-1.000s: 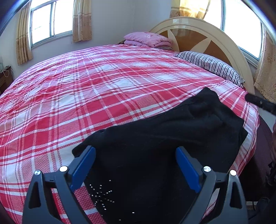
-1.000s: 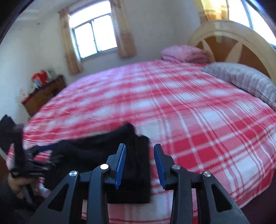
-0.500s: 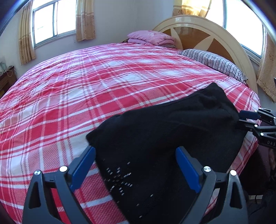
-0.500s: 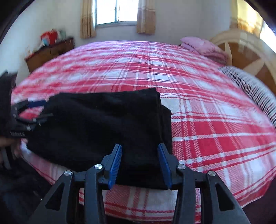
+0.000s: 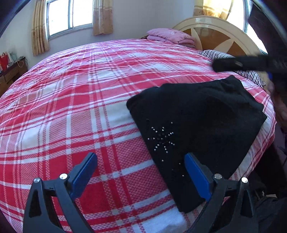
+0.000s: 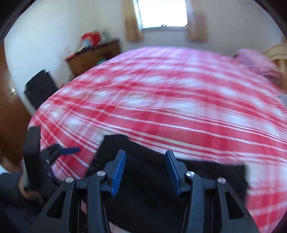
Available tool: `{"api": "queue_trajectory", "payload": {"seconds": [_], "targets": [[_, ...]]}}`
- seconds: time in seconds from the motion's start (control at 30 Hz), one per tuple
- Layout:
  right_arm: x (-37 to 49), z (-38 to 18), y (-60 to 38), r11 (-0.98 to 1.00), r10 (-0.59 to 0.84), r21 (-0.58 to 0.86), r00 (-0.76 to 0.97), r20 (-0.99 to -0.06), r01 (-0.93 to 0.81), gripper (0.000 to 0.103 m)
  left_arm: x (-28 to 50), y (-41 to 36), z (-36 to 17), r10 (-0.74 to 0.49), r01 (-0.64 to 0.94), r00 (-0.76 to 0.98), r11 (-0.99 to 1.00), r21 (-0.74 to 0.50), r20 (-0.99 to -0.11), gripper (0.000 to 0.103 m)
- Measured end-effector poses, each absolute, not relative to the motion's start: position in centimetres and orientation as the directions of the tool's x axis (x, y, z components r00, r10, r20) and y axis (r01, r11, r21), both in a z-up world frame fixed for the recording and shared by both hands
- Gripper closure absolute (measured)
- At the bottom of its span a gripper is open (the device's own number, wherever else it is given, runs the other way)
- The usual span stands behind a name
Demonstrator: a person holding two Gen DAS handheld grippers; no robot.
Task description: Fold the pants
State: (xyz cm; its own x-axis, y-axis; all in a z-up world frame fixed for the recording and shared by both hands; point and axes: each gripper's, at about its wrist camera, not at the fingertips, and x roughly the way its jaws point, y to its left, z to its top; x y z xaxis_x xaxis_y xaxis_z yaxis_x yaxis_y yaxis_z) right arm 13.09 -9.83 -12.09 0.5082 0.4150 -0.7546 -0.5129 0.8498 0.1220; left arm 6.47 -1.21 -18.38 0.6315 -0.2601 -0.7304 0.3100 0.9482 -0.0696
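Black pants (image 5: 197, 121), folded into a compact slab with a starburst of small studs on top, lie flat near the edge of a bed (image 5: 71, 107) covered in red-and-white plaid.

The left gripper (image 5: 140, 177) hovers over the near end of the pants with its blue-padded jaws spread wide and nothing between them; one pad stands above the plaid cover, the other above the black cloth.

The right gripper (image 6: 145, 172) points down at the same garment from the other side. Its jaws have just been opening and now stand partly apart, with the pants below them and no cloth pinched between the pads. This view is smeared by motion.

In the left wrist view, the right gripper appears as a dark blurred bar across the upper right, above the far end of the pants.

A striped pillow (image 5: 224, 55) rests just beyond the pants by the cream and wood headboard (image 5: 224, 34), and a pink folded blanket (image 5: 170, 35) sits at the far side of the bed.

A curtained window (image 5: 71, 16) lights the far wall, and a wooden cabinet (image 6: 93, 55) stands against the wall past the bed.
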Motion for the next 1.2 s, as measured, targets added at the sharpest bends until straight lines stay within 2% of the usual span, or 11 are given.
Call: {"api": "queue_trajectory", "payload": {"seconds": [0.33,0.37,0.4,0.6,0.77,0.83,0.87,0.9,0.97,1.07,1.2], "targets": [[20.2,-18.3,-1.4,0.747,0.438,0.282,0.128,-0.890,-0.602,0.056,6.0,-1.4,-18.9,-0.271,0.314,0.637,0.946,-0.078,-0.722,0.000],[20.2,-18.4,-1.4,0.741,0.454,0.302,0.115,-0.884,-0.600,0.069,6.0,-1.5,-19.0,-0.268,0.315,0.638,0.946,-0.073,-0.722,0.000],[20.1,-17.9,-1.4,0.735,0.478,0.320,0.123,-0.870,-0.598,0.091,6.0,-1.5,-19.0,-0.267,0.315,0.641,0.946,-0.071,-0.720,0.000],[19.3,-16.3,-1.2,0.736,0.521,0.326,0.188,-0.833,-0.593,0.096,5.7,-1.5,-19.2,-0.269,0.311,0.650,0.948,-0.074,-0.711,0.000],[21.0,-18.9,-2.5,0.792,0.479,0.310,0.222,-0.849,-0.526,0.094,5.1,-1.9,-19.3,-0.258,0.304,0.660,0.951,-0.064,-0.705,0.000],[21.2,-18.8,-3.4,0.785,0.509,0.343,0.221,-0.832,-0.515,0.085,4.9,-2.0,-19.2,-0.258,0.300,0.661,0.951,-0.067,-0.704,0.000],[21.0,-18.2,-4.2,0.789,0.519,0.349,0.244,-0.819,-0.506,0.069,4.8,-1.9,-19.1,-0.257,0.298,0.663,0.952,-0.067,-0.703,0.000],[20.7,-17.5,-5.0,0.800,0.517,0.338,0.281,-0.809,-0.496,0.062,4.8,-1.9,-19.1,-0.254,0.297,0.666,0.953,-0.063,-0.701,0.000],[19.5,-15.6,-6.7,0.809,0.527,0.333,0.345,-0.777,-0.486,0.062,4.8,-1.8,-18.9,-0.242,0.294,0.678,0.955,-0.046,-0.694,0.000],[16.8,-14.2,-8.1,0.740,0.619,0.418,0.290,-0.730,-0.527,0.061,4.5,-2.1,-18.2,-0.230,0.298,0.696,0.954,-0.018,-0.680,0.000],[14.8,-17.6,-7.7,0.764,0.544,0.365,0.226,-0.808,-0.532,0.062,3.9,-3.0,-17.7,-0.224,0.318,0.706,0.948,0.018,-0.672,0.000]]}}
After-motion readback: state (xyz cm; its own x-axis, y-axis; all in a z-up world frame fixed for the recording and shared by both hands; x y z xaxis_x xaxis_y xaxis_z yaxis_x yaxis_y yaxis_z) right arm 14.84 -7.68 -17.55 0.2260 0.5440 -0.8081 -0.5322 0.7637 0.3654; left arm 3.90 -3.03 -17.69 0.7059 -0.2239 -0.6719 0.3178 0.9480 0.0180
